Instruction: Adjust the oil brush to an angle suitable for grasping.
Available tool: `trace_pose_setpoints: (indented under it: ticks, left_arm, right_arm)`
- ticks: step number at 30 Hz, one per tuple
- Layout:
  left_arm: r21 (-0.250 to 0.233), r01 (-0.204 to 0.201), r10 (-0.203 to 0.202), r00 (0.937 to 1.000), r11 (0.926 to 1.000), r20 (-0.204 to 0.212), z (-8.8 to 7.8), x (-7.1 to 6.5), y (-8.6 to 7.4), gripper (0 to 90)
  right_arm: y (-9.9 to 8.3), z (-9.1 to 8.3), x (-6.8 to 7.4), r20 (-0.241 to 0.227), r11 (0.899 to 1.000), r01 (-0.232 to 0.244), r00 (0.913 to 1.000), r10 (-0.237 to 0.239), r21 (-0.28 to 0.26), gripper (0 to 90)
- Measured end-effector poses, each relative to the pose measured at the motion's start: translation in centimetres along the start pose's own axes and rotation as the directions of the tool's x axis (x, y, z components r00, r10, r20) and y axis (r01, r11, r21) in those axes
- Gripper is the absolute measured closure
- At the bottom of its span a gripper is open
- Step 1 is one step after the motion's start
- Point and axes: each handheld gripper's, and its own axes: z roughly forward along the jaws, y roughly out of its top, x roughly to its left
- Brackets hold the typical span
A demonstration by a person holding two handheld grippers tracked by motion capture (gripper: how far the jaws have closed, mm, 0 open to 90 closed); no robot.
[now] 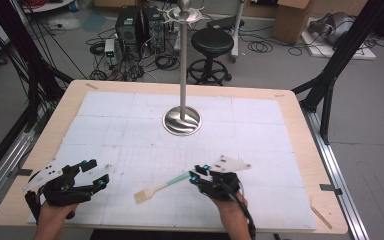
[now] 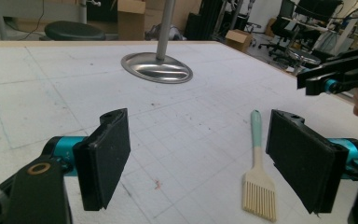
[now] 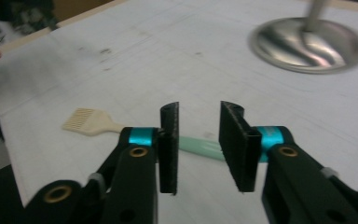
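A pastry brush point(image 1: 162, 189) with a teal handle and cream bristles lies flat on the white gridded mat, bristles toward the front left. My right gripper point(image 1: 199, 173) hovers at the handle's end. In the right gripper view its jaws point(image 3: 198, 135) stand partly apart, with the teal handle point(image 3: 200, 145) on the mat in the gap and neither pad touching it. My left gripper point(image 1: 96, 173) is held near the front left corner, open wide with nothing in it point(image 2: 198, 158). From there the brush point(image 2: 257, 163) lies just ahead to the right.
A tall metal pole on a round shiny base point(image 1: 182, 121) stands at the mat's middle back. A thin wooden stick point(image 1: 320, 215) lies by the table's front right edge. Beyond the table are a stool point(image 1: 212, 42), computer boxes and cables on the floor.
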Motion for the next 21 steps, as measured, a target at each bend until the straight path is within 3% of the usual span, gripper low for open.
trace_pose_setpoints:
  ticks: [1, 2, 4, 5, 6, 8, 10, 13, 16, 19, 21]
  left_arm:
    - [0.0, 0.0, 0.0, 1.0, 1.0, 0.0, 0.0, 0.0, 0.0, 22.2]
    - [-0.001, -0.007, 0.007, 1.0, 1.0, 0.006, 0.1, -0.2, 0.0, 22.2]
    - [-0.002, -0.013, 0.013, 0.9999, 0.9999, 0.007, 0.2, -0.4, 0.1, 22.2]
    - [-0.002, -0.013, 0.013, 0.9999, 0.9999, 0.007, 0.2, -0.4, 0.1, 22.2]
    - [0.002, -0.016, 0.016, 0.9998, 0.9999, 0.008, 0.2, -0.5, 0.1, 22.2]
    - [0.0, -0.016, 0.016, 0.9998, 0.9999, 0.009, 0.2, -0.6, 0.1, 22.2]
    - [-0.01, -0.015, 0.015, 0.9998, 0.9998, 0.013, 0.1, -0.6, 0.2, 22.2]
    - [-0.016, -0.009, 0.01, 0.9998, 0.9998, 0.017, 0.1, -0.7, 0.2, 22.1]
    - [-0.017, -0.009, 0.01, 0.9997, 0.9998, 0.023, 0.1, -0.8, 0.2, 21.9]
    - [-0.018, -0.008, 0.009, 0.9996, 0.9998, 0.028, 0.2, -0.9, 0.2, 21.8]
    - [-0.008, -0.018, 0.018, 0.9993, 0.9998, 0.032, 0.3, -1.0, 0.1, 21.8]
  right_arm:
    - [0.0, 0.0, 0.0, 0.0, 1.0, 0.0, 1.0, 0.0, 0.0, 62.5]
    - [-0.6, -1.8, -0.9, 0.058, 0.999, -0.006, 0.9983, 0.008, -0.039, 50.0]
    - [-1.2, -3.6, -1.5, 0.113, 0.998, -0.007, 0.9935, 0.015, -0.07, 42.4]
    - [-1.2, -3.6, -1.5, 0.113, 0.998, -0.007, 0.9935, 0.015, -0.07, 42.4]
    - [-1.8, -5.1, -2.3, 0.162, 0.996, -0.003, 0.9866, 0.018, -0.093, 34.3]
    - [-2.1, -5.8, -2.6, 0.187, 0.995, -0.004, 0.982, 0.024, -0.103, 30.5]
    - [-3.0, -7.8, -3.3, 0.244, 0.99, -0.022, 0.9681, 0.056, -0.14, 21.8]
    - [-3.7, -9.0, -3.8, 0.264, 0.987, -0.029, 0.962, 0.071, -0.16, 19.5]
    - [-5.3, -11.3, -4.1, 0.298, 0.979, -0.051, 0.9482, 0.109, -0.196, 19.0]
    - [-5.8, -12.2, -4.3, 0.301, 0.973, -0.067, 0.9445, 0.133, -0.219, 18.8]
    - [-5.9, -13.0, -4.4, 0.338, 0.969, -0.061, 0.9302, 0.142, -0.24, 18.8]
